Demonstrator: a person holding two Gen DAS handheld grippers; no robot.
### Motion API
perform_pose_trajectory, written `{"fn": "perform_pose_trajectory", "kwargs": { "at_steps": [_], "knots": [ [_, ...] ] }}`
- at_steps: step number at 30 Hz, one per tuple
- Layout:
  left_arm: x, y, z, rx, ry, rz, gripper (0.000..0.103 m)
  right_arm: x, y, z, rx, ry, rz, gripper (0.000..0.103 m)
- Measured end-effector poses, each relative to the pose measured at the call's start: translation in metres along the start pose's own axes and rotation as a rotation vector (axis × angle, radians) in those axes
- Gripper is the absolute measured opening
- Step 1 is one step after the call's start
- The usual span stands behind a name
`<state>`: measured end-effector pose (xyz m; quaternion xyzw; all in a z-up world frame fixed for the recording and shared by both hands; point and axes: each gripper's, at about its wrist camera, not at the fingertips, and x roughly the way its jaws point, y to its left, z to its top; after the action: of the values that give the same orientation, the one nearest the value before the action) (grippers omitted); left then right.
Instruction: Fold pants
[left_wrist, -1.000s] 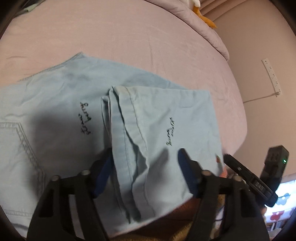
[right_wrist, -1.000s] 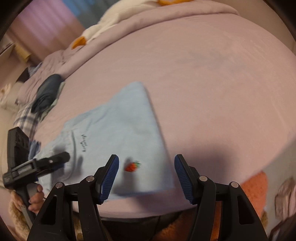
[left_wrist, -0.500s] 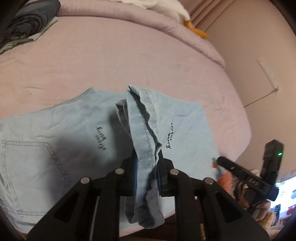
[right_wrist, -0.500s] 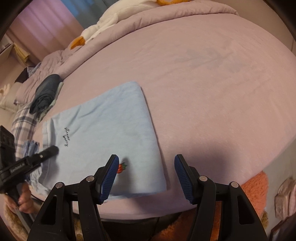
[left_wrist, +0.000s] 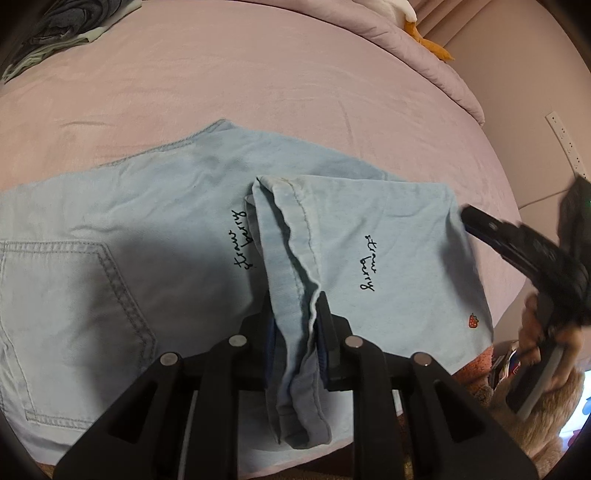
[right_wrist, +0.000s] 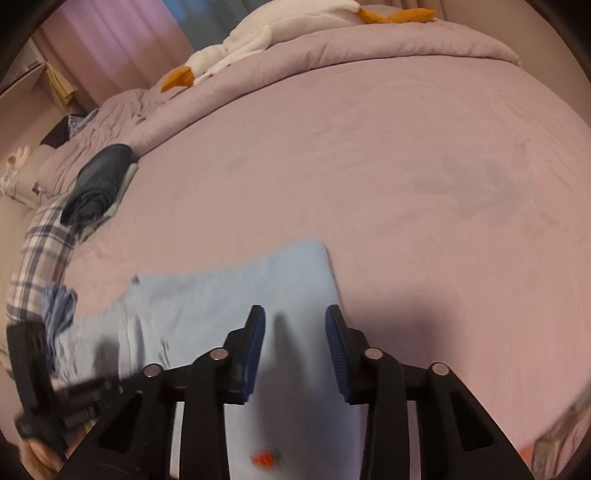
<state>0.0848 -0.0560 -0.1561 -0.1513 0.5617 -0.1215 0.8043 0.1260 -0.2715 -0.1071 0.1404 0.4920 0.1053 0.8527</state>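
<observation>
Risk here is mostly in the left grip: your left hand-held gripper (left_wrist: 295, 332) is pinching a bunched ridge of the pants (left_wrist: 155, 236) hem, pads pressing on the cloth, and the jaws are easing slightly apart, so the bundle could be slipping out as you are lifting. Pants are lying on the bed (left_wrist: 258, 74) near its front edge, light blue, partly folded, with the leg ends doubled back over the seat and pocket area. You are holding several layers at once, and the lower tail of the hem is hanging loose below the pads, so any pull is likely dragging layers unevenly and skewing the fold. Your right hand-held gripper (right_wrist: 295, 343) is closing over the right part of the pants (right_wrist: 236, 295), jaws partly apart with cloth lying beneath them, and I am not seeing the pads pressing on anything yet; that view is blurring, so contact is hard to judge. If it is closing too shallow, it is probably grabbing only the top layer, or the sheet too. Front edge of the garment is sitting near the bed's edge, so a pull toward you is risking it sliding off.
</observation>
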Motion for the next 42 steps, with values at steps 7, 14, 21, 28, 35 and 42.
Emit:
{"fn": "perform_pose_trajectory", "kwargs": {
  "at_steps": [7,14,21,28,35,42],
  "knots": [
    [-0.001,-0.001,-0.003,-0.005,0.000,0.004,0.021,0.015,0.004,-0.029,-0.075,0.052,-0.070,0.036],
    [0.000,-0.001,-0.002,-0.013,-0.001,0.002,0.021,-0.014,-0.008,-0.074,-0.099,0.085,-0.087,0.036],
    [-0.004,0.000,-0.006,-0.015,0.002,0.012,0.021,-0.029,-0.011,-0.091,-0.107,0.082,-0.121,0.036],
    [-0.010,0.008,-0.015,-0.031,-0.002,0.009,0.021,-0.025,-0.013,-0.087,-0.087,0.095,-0.115,0.036],
    [-0.028,0.015,-0.023,-0.054,0.001,0.011,0.024,-0.023,-0.009,-0.086,-0.079,0.094,-0.126,0.036],
    [-0.081,0.035,-0.031,-0.080,-0.136,0.155,0.055,-0.027,-0.008,-0.079,-0.042,0.112,-0.127,0.036]
  ]
}}
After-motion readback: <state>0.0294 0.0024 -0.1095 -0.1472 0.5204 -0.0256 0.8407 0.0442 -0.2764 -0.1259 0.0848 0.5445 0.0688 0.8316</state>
